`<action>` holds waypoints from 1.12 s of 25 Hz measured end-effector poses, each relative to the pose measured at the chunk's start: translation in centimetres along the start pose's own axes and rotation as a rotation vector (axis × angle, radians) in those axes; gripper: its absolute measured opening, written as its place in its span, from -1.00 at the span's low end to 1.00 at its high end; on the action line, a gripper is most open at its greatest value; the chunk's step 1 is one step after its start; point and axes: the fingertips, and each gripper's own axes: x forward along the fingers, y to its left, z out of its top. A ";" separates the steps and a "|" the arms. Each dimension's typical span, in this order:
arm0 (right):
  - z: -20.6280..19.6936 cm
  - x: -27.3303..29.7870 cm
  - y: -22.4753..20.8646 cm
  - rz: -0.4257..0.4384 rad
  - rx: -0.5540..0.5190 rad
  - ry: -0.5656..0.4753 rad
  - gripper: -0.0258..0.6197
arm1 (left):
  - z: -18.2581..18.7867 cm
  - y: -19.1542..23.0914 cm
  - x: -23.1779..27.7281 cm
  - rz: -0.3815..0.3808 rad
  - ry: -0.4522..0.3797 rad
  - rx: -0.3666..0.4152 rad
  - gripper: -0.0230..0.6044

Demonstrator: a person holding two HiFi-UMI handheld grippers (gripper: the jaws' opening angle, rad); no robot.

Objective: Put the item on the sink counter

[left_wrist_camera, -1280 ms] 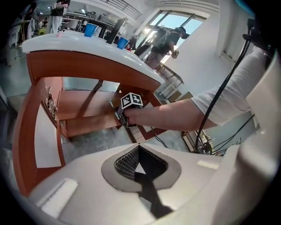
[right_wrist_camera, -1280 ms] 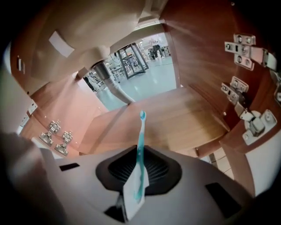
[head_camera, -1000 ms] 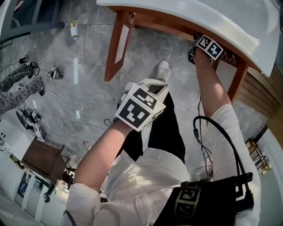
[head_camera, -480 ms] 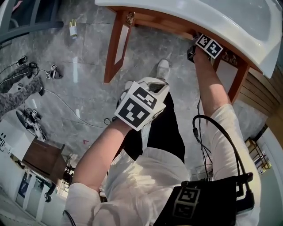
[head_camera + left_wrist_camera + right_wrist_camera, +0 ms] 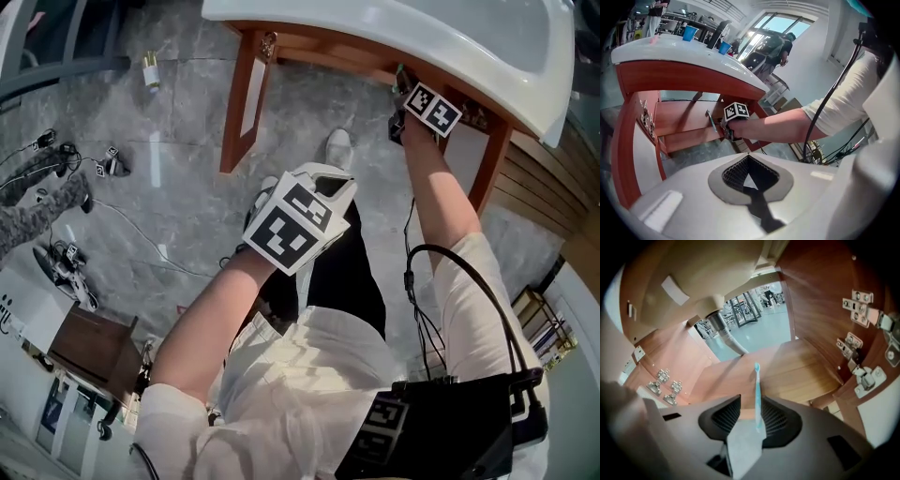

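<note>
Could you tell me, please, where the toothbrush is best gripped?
Grip the toothbrush low on its slim, straight handle, coming from the handle end with the bristles pointing away. It stands lengthwise between the right tongs, whose jaws have just been opening, leaving a gap.

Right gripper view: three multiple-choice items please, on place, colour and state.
1. Where is the right gripper? A on the floor; B atop the counter; C inside the cabinet under the sink.
2. What colour is the toothbrush? A light blue; B red; C black.
3. How do the right gripper's jaws stand? A together, empty; B apart, toothbrush between them; C clamped on a cup.
Key: C, wood and hinges surround it; A, its thin shaft shows pale blue; B, the jaws have just been opening and a gap shows beside the toothbrush.
</note>
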 end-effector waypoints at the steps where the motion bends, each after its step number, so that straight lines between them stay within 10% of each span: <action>1: -0.2 -0.7 0.3 0.001 -0.011 0.002 -0.58 | 0.1 -0.2 -0.4 0.001 -0.003 0.009 -0.91; 28: 0.1 -35.1 19.9 0.190 -0.403 0.004 -0.80 | 0.2 -10.7 -19.4 0.006 -0.171 0.204 -0.91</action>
